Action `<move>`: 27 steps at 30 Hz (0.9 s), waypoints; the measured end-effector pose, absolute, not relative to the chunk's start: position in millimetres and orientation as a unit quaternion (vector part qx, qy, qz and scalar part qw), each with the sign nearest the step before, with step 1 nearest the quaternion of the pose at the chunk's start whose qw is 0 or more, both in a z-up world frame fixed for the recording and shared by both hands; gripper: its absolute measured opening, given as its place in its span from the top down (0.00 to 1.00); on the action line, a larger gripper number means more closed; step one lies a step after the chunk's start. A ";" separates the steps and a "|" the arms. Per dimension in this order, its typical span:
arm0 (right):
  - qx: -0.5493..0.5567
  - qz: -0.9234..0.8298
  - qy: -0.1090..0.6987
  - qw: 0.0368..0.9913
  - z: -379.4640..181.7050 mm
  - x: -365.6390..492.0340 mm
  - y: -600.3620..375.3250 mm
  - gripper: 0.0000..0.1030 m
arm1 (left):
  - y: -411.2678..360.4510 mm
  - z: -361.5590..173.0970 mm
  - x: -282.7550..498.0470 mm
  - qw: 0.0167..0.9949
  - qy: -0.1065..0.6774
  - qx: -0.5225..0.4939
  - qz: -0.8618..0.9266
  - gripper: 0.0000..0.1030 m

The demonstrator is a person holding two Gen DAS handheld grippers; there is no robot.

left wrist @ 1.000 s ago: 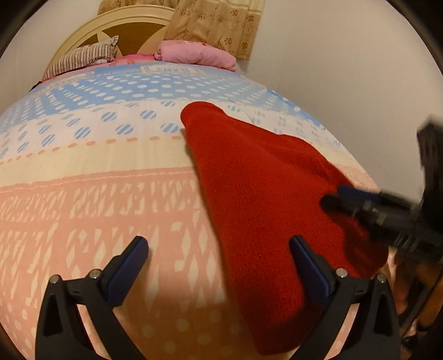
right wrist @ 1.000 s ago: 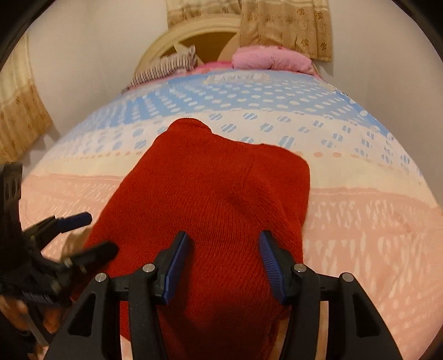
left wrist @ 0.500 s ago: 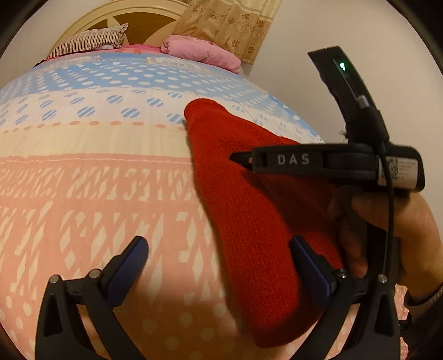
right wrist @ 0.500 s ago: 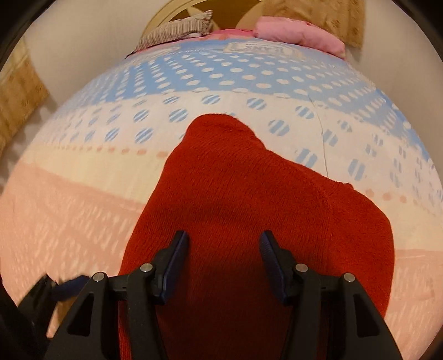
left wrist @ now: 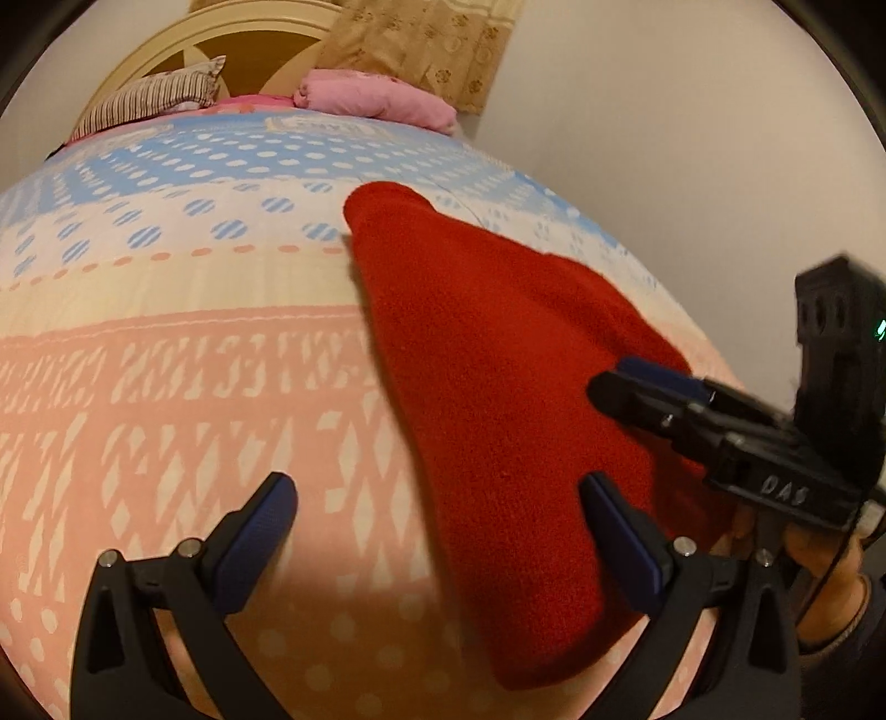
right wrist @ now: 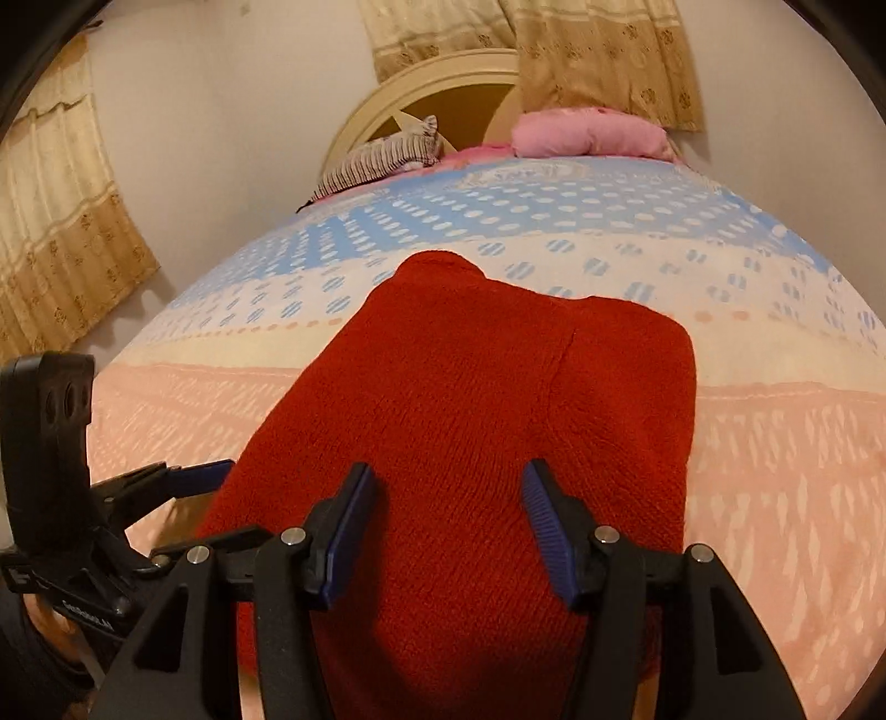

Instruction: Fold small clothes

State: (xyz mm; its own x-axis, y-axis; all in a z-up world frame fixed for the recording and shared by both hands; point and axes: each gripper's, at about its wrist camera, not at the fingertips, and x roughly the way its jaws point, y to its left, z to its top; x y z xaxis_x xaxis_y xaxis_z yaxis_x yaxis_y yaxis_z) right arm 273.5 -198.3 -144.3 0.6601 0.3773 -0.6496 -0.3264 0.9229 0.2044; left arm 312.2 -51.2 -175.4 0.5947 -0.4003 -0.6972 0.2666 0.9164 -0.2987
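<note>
A bed (right wrist: 775, 443) with a pink, cream and blue patterned cover fills the frame. At its far end, upper centre, lie a striped pillow (right wrist: 382, 158) and a pink pillow (right wrist: 587, 133) against a cream headboard (right wrist: 421, 77). Beige curtains (right wrist: 598, 50) hang above.

We note the red garment (right wrist: 470, 421) at frame centre as coarse knitted cloth, matt and fuzzy. The bedspread (right wrist: 775, 443) is smooth printed cloth, matt. The right gripper (right wrist: 451, 526) is matt black plastic with ribbed blue pads (right wrist: 545, 520) and shiny metal pins. The headboard (left wrist: 183, 44), upper left, looks painted, faintly glossy.
</note>
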 end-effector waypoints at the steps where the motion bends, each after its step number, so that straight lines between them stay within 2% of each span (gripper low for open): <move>1: 0.034 0.194 0.369 0.908 -141.8 275.5 -196.6 0.44 | -50.0 -175.1 311.7 0.890 0.408 -0.082 -0.187 0.00; 3: 0.044 0.207 0.372 0.904 -132.7 274.9 -199.6 0.44 | -45.3 -175.3 311.4 0.889 0.407 -0.093 -0.188 0.00; 6: 0.111 0.213 0.334 0.911 -116.5 264.6 -231.1 0.43 | -40.1 -175.6 311.2 0.888 0.404 -0.107 -0.191 0.00; 8: 0.151 0.190 0.321 0.916 -114.1 263.6 -256.5 0.35 | -41.9 -175.3 311.0 0.888 0.404 -0.105 -0.194 0.00; 10: 0.191 0.149 0.341 0.909 -121.1 274.4 -282.5 0.31 | -44.2 -175.8 310.8 0.887 0.405 -0.101 -0.197 0.00; 13: 0.231 0.130 0.365 0.892 -135.9 291.8 -305.8 0.31 | -48.2 -176.2 311.8 0.886 0.408 -0.094 -0.198 0.00; 22: 0.215 0.124 0.418 0.874 -162.0 343.9 -302.1 0.31 | -48.9 -176.1 311.4 0.886 0.410 -0.092 -0.198 0.00; 27: 0.225 0.130 0.413 0.873 -169.7 355.9 -304.8 0.31 | -49.5 -175.8 310.8 0.884 0.409 -0.093 -0.206 0.00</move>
